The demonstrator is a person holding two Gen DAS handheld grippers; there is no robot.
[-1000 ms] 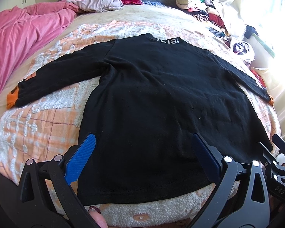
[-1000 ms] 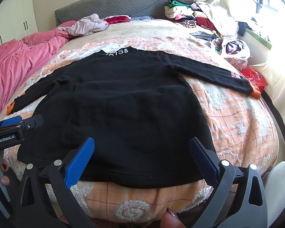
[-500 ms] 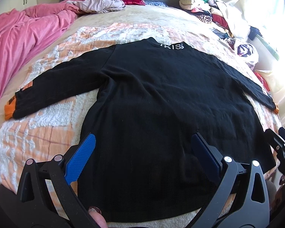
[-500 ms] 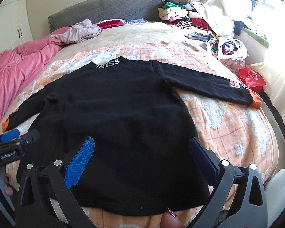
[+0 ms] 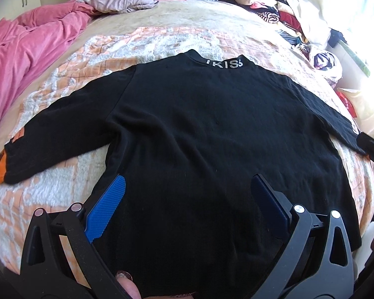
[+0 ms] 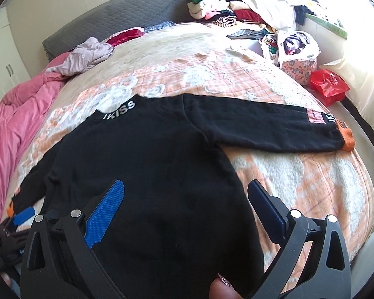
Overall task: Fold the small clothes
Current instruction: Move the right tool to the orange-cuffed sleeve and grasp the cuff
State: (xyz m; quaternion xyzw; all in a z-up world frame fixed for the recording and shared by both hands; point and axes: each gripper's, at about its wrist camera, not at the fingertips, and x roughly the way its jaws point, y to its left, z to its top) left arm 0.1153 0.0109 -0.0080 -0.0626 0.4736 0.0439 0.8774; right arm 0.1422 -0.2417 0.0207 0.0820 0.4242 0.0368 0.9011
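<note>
A black long-sleeved top [image 5: 212, 129] [image 6: 147, 159] lies flat on the bed, back up, white lettering on its collar [image 5: 224, 63], both sleeves spread out, each ending in an orange cuff [image 5: 0, 172] [image 6: 347, 139]. My left gripper [image 5: 187, 196] hovers open over the lower left part of its body. Open too, my right gripper [image 6: 185, 199] hangs over the lower right part, close to the right sleeve's armpit. Neither holds any cloth. The left gripper's blue fingertip [image 6: 25, 215] shows at the left edge of the right wrist view.
The bed has an orange-and-white patterned blanket [image 5: 45, 199] [image 6: 299, 182]. A pink duvet [image 5: 25, 49] lies along the left, a crumpled mauve garment [image 6: 87, 54] near the grey headboard [image 6: 127, 15]. Piled clothes [image 6: 227, 10], a floral bag [image 6: 296, 49] and a red bag [image 6: 329, 84] crowd the right.
Both grippers have moved forward over the top, from its hem onto its body. The right one has swung toward the right sleeve. Both stay open.
</note>
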